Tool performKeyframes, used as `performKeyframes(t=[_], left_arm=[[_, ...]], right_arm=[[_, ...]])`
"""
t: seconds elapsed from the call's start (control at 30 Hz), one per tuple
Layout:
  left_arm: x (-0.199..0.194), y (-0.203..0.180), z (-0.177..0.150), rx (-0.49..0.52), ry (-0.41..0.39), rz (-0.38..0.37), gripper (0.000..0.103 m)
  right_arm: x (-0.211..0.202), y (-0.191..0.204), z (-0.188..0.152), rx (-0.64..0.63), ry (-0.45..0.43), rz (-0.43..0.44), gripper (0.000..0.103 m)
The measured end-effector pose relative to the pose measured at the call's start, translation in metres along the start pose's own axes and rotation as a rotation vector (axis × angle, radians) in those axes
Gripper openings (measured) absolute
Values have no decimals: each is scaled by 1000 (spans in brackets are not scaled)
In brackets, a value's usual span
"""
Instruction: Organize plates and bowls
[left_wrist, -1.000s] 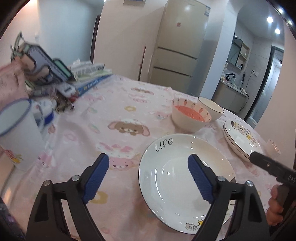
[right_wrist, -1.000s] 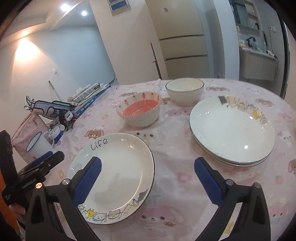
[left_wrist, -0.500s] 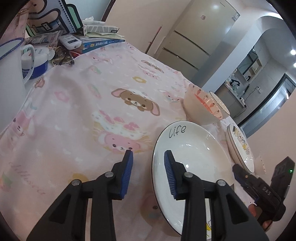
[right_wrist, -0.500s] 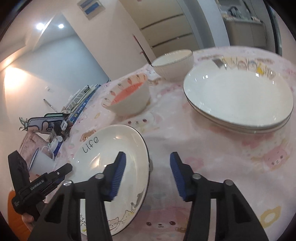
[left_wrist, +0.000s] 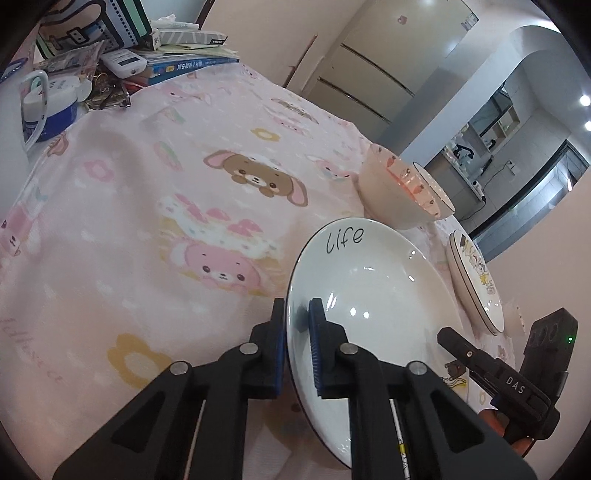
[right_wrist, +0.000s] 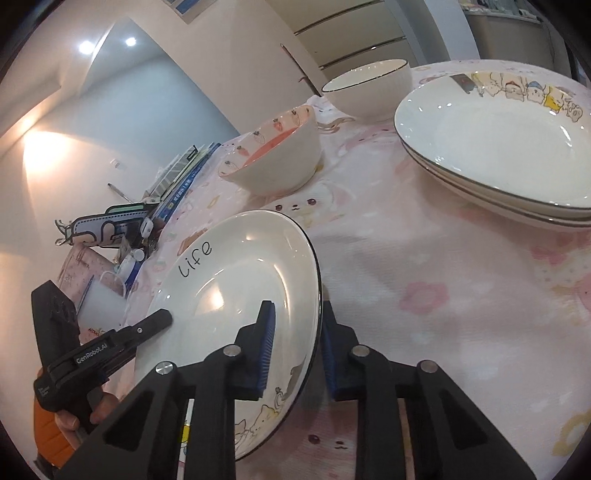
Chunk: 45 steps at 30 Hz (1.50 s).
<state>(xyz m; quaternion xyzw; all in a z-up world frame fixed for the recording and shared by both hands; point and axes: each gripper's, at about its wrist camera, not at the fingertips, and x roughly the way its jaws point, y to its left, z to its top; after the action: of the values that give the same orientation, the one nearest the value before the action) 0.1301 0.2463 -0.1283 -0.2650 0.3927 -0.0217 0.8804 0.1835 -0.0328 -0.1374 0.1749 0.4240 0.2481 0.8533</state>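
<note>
White glazed ceramic "life" plate (left_wrist: 369, 291), shallow, dark-rimmed, cartoon animals along its near edge: sits on the pink cartoon-print tablecloth (left_wrist: 147, 221), near side of the table, between the two grippers.

Change: both sets of jaws stood wide a second ago and have just been closing, each over an opposite edge of this plate. Left gripper (left_wrist: 297, 332): blue pads now clamped on the plate's left rim, one pad under, one on the inner face. Right gripper (right_wrist: 295, 343): straddles the right rim, one pad inside the well, the other outside below the edge; closed nearly onto it, firm contact not certain from this view.

Meaning, as judged: two-sided grasp about set; lift should be next, probable destination the stack of two white cartoon-bordered plates (right_wrist: 498, 147) well apart at far right.

Pose: both grippers pitched downward toward the table, facing inward at each other across the plate; a hand shows under each gripper in the opposite view.

Smaller items: white bowl with red interior and carrot print (right_wrist: 273, 158) just beyond the plate; plain white dark-rimmed bowl (right_wrist: 369, 88) behind it, beside the stack.
</note>
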Motion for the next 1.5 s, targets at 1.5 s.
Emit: performKeyframes(t=[1.5], left_arm=[[-40,-81,-3,153,-116,14,13]], right_arm=[[-76,-8,16,-17,-136,-9,12]])
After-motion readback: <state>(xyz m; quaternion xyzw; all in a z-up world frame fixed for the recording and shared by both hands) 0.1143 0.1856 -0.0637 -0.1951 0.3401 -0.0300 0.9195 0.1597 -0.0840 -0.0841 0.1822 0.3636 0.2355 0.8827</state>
